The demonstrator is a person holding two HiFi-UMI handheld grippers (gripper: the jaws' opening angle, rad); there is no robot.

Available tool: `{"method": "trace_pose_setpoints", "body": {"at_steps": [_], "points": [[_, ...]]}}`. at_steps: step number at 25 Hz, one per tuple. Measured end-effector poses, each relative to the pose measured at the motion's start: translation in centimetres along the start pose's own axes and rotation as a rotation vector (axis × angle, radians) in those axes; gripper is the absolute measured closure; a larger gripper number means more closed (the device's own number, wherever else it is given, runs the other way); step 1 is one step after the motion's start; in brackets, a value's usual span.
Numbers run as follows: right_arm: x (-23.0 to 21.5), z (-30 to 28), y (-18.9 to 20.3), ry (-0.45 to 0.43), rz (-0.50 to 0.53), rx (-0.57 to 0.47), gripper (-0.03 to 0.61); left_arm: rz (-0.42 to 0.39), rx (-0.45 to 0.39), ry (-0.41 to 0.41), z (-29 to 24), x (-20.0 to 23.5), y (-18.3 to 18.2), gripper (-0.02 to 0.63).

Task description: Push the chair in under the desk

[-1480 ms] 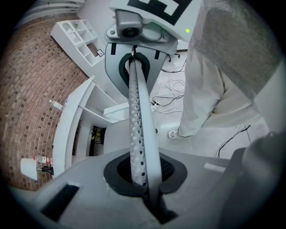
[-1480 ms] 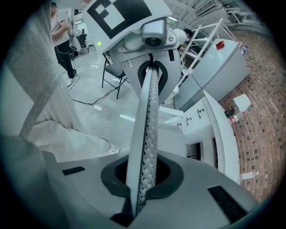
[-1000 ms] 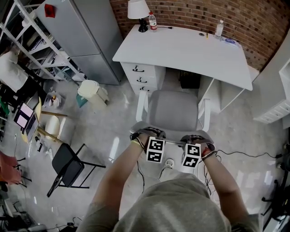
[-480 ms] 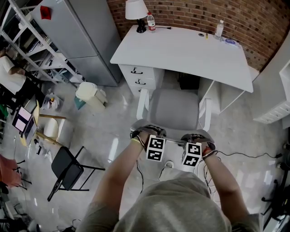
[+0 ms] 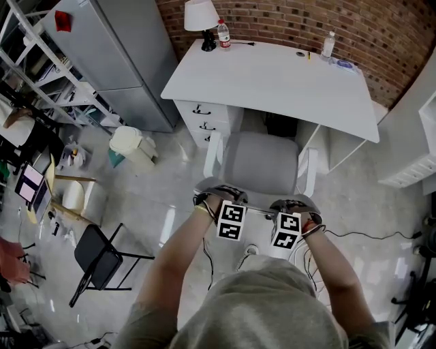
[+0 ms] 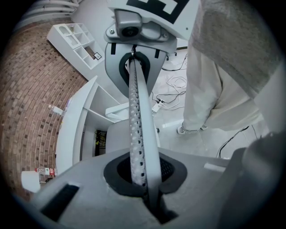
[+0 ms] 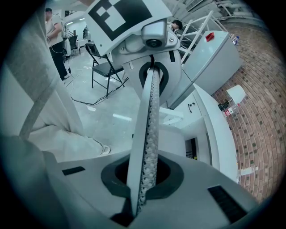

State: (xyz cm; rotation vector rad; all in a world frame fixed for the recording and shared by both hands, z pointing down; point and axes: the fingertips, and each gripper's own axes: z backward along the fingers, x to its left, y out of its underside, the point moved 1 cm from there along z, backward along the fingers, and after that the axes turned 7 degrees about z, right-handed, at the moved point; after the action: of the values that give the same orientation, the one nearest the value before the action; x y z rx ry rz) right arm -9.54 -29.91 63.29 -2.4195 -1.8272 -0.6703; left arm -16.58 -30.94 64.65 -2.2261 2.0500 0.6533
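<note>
A grey chair (image 5: 260, 162) with white armrests stands facing the white desk (image 5: 272, 82), its seat front at the desk's opening. The thin perforated top edge of its backrest (image 5: 257, 208) runs between my two grippers. My left gripper (image 5: 219, 199) is shut on the left end of that edge, seen as a strip (image 6: 136, 134) pinched in its jaws (image 6: 145, 197). My right gripper (image 5: 294, 204) is shut on the right end, the strip (image 7: 149, 134) clamped the same way. Each gripper view shows the other gripper at the strip's far end.
White drawers (image 5: 204, 123) fill the desk's left side; a black box (image 5: 279, 126) sits under it. A lamp (image 5: 199, 17) and bottles (image 5: 222, 34) stand on top. A white bin (image 5: 133, 143), a black folding chair (image 5: 102, 255), floor cables (image 5: 354, 232) and a white shelf unit (image 5: 415, 157) surround me.
Both grippers, still clamped on the backrest, have moved a little toward the desk, and the chair has rolled that way with them.
</note>
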Motion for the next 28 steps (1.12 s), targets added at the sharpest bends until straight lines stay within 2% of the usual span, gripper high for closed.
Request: {"method": "trace_pose_setpoints", "body": {"at_steps": [12, 28], "points": [[-2.2, -0.8, 0.7, 0.029, 0.003, 0.012, 0.569, -0.015, -0.007, -0.006, -0.6, 2.0, 0.4, 0.595], [-4.5, -1.5, 1.5, 0.02, -0.013, 0.007, 0.569, -0.032, -0.013, -0.007, -1.7, 4.9, 0.6, 0.595]]}}
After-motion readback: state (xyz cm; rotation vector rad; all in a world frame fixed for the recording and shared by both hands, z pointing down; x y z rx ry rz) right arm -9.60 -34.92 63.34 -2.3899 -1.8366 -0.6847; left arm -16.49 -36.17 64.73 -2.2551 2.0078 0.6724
